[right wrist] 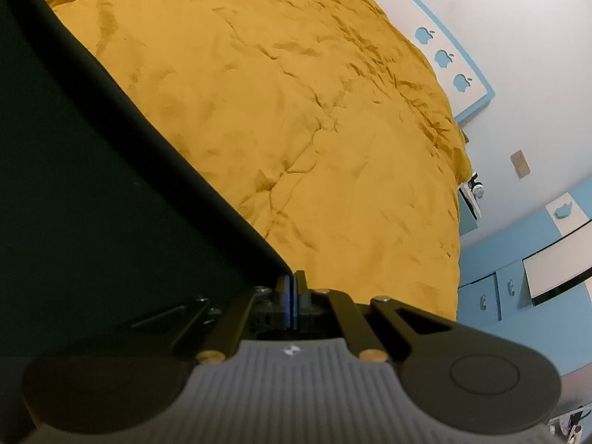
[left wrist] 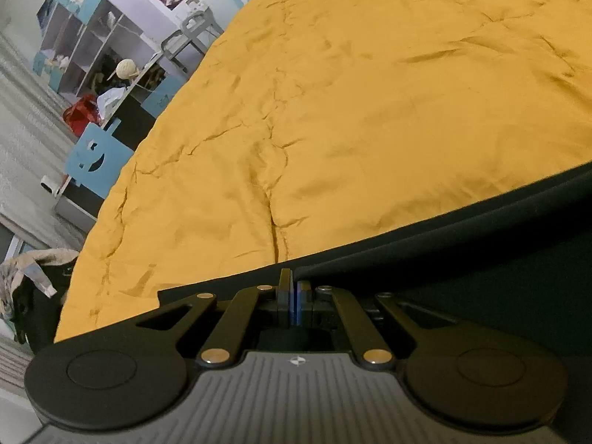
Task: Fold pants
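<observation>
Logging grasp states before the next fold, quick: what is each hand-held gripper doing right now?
Left hand-held gripper: closed, pinching the edge of the dark pants.
Right hand-held gripper: closed, pinching the dark pants at a corner.

Soft, even indoor light falls on everything I see; no hard shadows, only shallow dark creases across the yellow bedspread (left wrist: pixel 370 111). The fisheye bends straight lines hard at the edges and blacks out the corners. The dark pants (right wrist: pixel 74 203) read nearly black, almost without detail. My left gripper (left wrist: pixel 295 288) looks crisp, with small glints on its rivets. My right gripper (right wrist: pixel 295 288) is softer, its left side blurred and murky behind the cloth.
</observation>
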Demonstrator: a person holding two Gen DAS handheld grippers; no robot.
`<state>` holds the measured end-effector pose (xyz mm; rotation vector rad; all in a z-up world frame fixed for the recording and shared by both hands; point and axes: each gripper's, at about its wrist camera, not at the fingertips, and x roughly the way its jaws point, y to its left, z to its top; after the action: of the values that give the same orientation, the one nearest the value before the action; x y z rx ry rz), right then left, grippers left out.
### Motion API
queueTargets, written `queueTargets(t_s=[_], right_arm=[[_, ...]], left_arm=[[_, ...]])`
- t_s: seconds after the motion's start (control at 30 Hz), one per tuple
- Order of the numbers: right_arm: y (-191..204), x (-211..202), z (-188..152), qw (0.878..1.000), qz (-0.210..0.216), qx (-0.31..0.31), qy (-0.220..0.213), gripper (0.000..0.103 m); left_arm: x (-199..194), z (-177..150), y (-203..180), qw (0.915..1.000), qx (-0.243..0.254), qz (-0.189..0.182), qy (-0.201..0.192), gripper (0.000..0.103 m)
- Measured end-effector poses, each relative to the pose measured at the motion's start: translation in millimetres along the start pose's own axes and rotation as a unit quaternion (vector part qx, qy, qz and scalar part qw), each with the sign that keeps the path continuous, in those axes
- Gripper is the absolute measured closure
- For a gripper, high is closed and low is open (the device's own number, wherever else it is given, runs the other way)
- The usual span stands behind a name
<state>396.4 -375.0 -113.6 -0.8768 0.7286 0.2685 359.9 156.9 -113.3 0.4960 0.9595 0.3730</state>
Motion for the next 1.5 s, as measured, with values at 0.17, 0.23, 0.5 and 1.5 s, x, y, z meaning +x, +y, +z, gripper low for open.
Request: queueTargets(t_s=[0.17, 0.23, 0.5, 1.5], right_arm=[[7, 17, -2, 1.000, 0.006, 0.020, 0.012, 0.103], [10, 22, -2, 0.999, 0.007, 0.028, 0.014, 0.103], [1, -7, -1, 0.997, -0.004, 0.079, -0.005, 0.051], [-20, -81, -204, 0.615, 0.180, 0.766, -0.053, 0.048]], left_arm=[[14, -1, -3, 0.9991, -0.038, -0.015, 0.006, 0.102], [17, -1, -4, 0.9982, -0.056, -0.019, 0.009, 0.101], [-29, -6, 14, 0.9949, -0.085, -0.019, -0.051, 0.048], [-32, -135, 28, 0.7551, -0.575, -0.315, 0.007, 0.063]])
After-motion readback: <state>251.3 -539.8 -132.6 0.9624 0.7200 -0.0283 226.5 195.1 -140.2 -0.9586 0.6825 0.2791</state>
